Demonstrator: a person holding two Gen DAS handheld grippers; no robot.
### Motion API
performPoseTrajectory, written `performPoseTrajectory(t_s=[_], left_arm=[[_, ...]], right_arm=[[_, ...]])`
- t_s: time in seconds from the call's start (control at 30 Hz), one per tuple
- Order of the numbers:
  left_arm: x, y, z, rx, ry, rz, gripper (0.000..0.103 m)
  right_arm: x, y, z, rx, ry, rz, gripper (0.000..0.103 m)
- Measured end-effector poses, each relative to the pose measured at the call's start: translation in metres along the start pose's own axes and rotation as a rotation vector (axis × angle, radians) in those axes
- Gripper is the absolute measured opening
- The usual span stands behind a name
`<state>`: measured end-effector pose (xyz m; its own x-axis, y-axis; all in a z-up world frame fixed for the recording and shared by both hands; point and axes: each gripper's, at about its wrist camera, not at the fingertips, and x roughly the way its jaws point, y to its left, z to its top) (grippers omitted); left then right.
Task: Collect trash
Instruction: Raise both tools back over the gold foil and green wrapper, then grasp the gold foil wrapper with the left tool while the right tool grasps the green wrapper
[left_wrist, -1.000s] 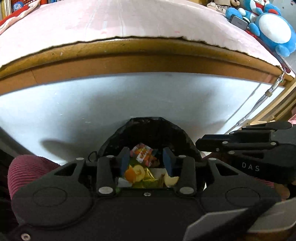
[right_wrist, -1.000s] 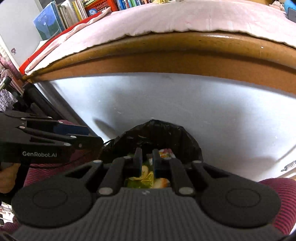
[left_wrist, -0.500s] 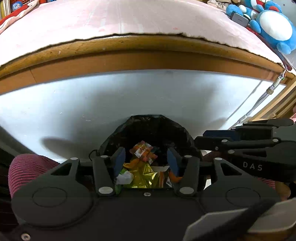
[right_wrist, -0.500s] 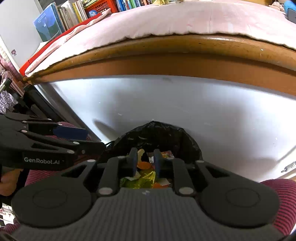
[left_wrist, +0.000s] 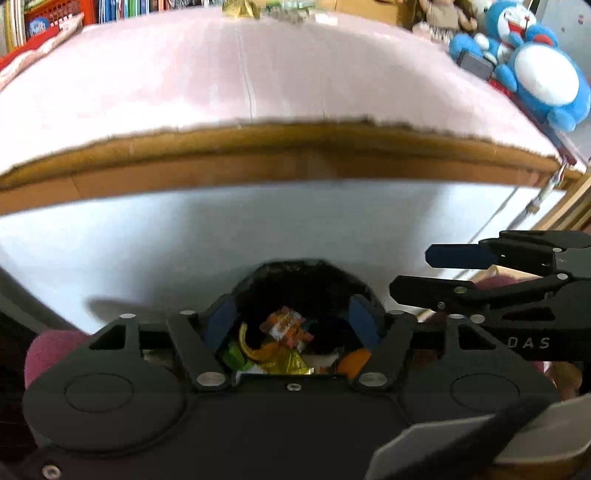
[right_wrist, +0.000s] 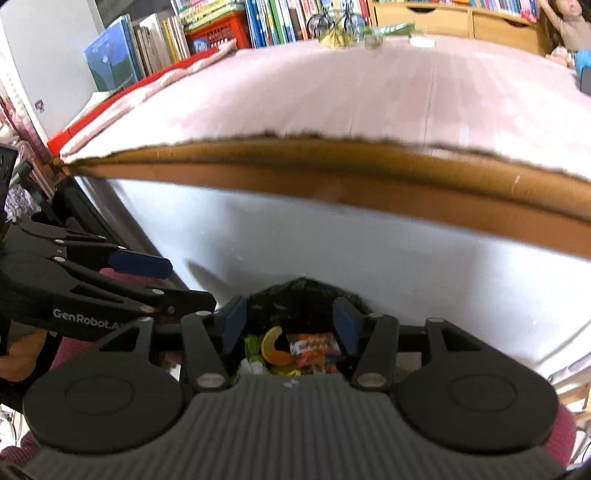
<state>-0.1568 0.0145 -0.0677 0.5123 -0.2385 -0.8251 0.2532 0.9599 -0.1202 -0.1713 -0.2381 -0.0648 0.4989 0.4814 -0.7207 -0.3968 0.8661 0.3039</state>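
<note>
Both claws are sitting over the black-lined trash bin, pointing down into it. Left claw: jaws have just been opening, now wide apart, released, nothing between the blue pads. Right claw: was nearly clenched a second ago, jaws have just been opening, now spread and released too, nothing gripped.

Trash is lying inside the bin below the fingers: orange-and-white candy wrapper, curved orange peel, gold foil, green scrap. With the pads apart, more of the pile is showing than earlier.

Each claw is appearing in the other's view, close beside: the right one at the right edge of the left view, the left one at the left edge of the right view. Neither is touching the other. Maroon ribbed sleeve is showing low left.

Behind the bin: white panel with a shadow on it, then the wooden rail, then the bed surface under a pink sheet. More of the bed is in frame than a second ago, picture is slightly blurred.

Far side: some small wrappers or scraps are sitting at the far edge of the bed, too small to identify. Blue-and-white plush toy at far right, books on shelves and a red basket at the back.
</note>
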Motion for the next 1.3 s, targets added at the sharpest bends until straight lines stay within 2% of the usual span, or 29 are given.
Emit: performPoseTrajectory(t_s=[0.03, 0.13, 0.3, 0.43, 0.5, 0.7, 0.83, 1.03, 1.13, 1.3], left_arm=[[-0.003, 0.002, 0.003, -0.004, -0.019, -0.001, 0.081], [-0.015, 0.01, 0.014, -0.02, -0.095, -0.01, 0.087], [-0.034, 0.022, 0.033, -0.008, -0.22, -0.013, 0.099], [-0.043, 0.028, 0.053, 0.017, -0.284, 0.002, 0.101], [-0.044, 0.03, 0.064, 0.027, -0.298, 0.009, 0.101], [-0.041, 0.047, 0.111, -0.006, -0.336, -0.012, 0.101], [-0.033, 0.051, 0.146, 0.01, -0.361, 0.013, 0.101], [-0.019, 0.054, 0.2, 0.051, -0.408, 0.046, 0.101], [-0.007, 0.066, 0.23, -0.008, -0.419, 0.018, 0.101], [0.024, 0.088, 0.278, -0.131, -0.358, -0.041, 0.101]], right_arm=[[-0.004, -0.001, 0.004, -0.003, -0.013, 0.004, 0.071], [-0.015, -0.002, 0.017, -0.033, -0.062, 0.008, 0.078], [-0.027, -0.003, 0.045, -0.121, -0.137, -0.049, 0.086], [-0.034, -0.015, 0.068, -0.108, -0.191, -0.075, 0.093], [-0.038, -0.021, 0.081, -0.1, -0.229, -0.094, 0.103], [-0.046, -0.039, 0.128, -0.104, -0.315, -0.128, 0.103], [-0.043, -0.051, 0.16, -0.108, -0.326, -0.138, 0.103], [-0.025, -0.067, 0.206, -0.103, -0.3, -0.156, 0.095], [-0.016, -0.074, 0.225, -0.1, -0.31, -0.18, 0.093], [0.006, -0.088, 0.255, -0.079, -0.306, -0.209, 0.093]])
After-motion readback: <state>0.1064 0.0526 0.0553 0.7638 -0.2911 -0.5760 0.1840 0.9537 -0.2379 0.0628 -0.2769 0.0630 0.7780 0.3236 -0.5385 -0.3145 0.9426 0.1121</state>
